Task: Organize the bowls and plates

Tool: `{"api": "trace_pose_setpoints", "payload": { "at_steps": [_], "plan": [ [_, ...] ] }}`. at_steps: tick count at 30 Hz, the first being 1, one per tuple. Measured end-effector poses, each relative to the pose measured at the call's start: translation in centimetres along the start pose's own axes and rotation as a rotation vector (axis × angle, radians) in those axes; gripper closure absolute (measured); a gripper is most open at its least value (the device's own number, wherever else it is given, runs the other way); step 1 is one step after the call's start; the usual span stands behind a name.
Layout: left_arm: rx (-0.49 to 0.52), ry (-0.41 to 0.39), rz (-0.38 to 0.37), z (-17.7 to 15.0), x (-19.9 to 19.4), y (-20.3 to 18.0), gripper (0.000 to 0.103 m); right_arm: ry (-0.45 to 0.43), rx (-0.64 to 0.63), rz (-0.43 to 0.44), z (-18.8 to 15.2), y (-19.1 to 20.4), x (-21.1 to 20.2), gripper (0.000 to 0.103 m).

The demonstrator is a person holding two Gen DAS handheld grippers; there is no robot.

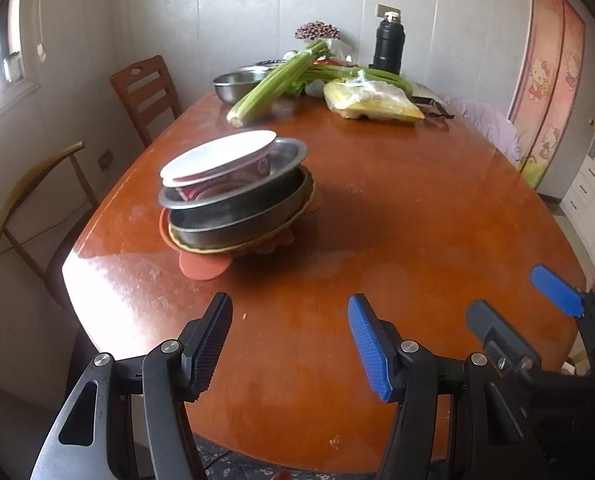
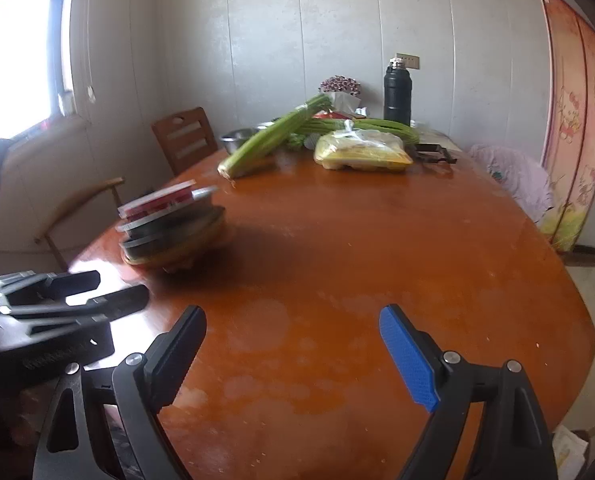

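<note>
The brown wooden table (image 1: 377, 208) carries a stack of dishes (image 1: 237, 196) at ten o'clock — celery (image 1: 277, 80), steel bowl (image 1: 233, 84), yellow bag (image 1: 373, 100) and black flask (image 1: 388, 42) toward twelve.

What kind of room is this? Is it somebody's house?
Most likely a home dining room or kitchen corner. A big wooden table with a wooden chair beside it holds celery and a stack of bowls and plates, and a cartoon-cat curtain hangs nearby.
</note>
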State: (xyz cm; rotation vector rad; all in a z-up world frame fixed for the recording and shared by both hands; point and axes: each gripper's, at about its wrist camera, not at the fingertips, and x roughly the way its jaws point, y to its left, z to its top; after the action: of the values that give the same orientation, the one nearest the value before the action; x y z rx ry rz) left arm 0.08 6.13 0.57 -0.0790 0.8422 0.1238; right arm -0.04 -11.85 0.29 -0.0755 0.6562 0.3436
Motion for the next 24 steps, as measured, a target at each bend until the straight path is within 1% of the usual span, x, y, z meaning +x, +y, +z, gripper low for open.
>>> {"api": "trace_pose_setpoints", "payload": {
  "at_steps": [3,5,7,9,11,18,21,24],
  "plan": [
    [-0.003,0.011,0.012,-0.5,0.6,0.1,0.041,0.038,0.002,0.016,-0.8,0.1,0.8,0.015],
    [-0.031,0.03,-0.006,-0.7,0.9,0.3,0.041,0.051,0.006,0.014,-1.2,0.0,1.0,0.015],
    [-0.049,0.025,-0.021,-0.8,1.0,0.4,0.041,0.058,0.017,0.012,-1.3,-0.1,1.1,0.015],
    [-0.033,0.029,-0.005,-0.8,1.1,0.2,0.041,0.055,0.02,0.013,-1.4,-0.2,1.2,0.015],
    [-0.032,0.034,-0.01,-0.8,1.3,0.1,0.041,0.056,0.022,0.015,-1.4,-0.2,1.3,0.015],
    [-0.012,0.049,0.009,-1.1,2.0,-0.6,0.041,0.067,0.042,0.013,-1.7,-0.5,1.6,0.015],
    [-0.003,0.059,0.001,-1.2,2.2,-1.0,0.041,0.075,0.051,0.013,-1.8,-0.7,1.8,0.015],
    [0.007,0.05,0.009,-1.3,2.3,-1.2,0.041,0.068,0.049,0.005,-1.8,-0.8,1.8,0.015]
  ]
}}
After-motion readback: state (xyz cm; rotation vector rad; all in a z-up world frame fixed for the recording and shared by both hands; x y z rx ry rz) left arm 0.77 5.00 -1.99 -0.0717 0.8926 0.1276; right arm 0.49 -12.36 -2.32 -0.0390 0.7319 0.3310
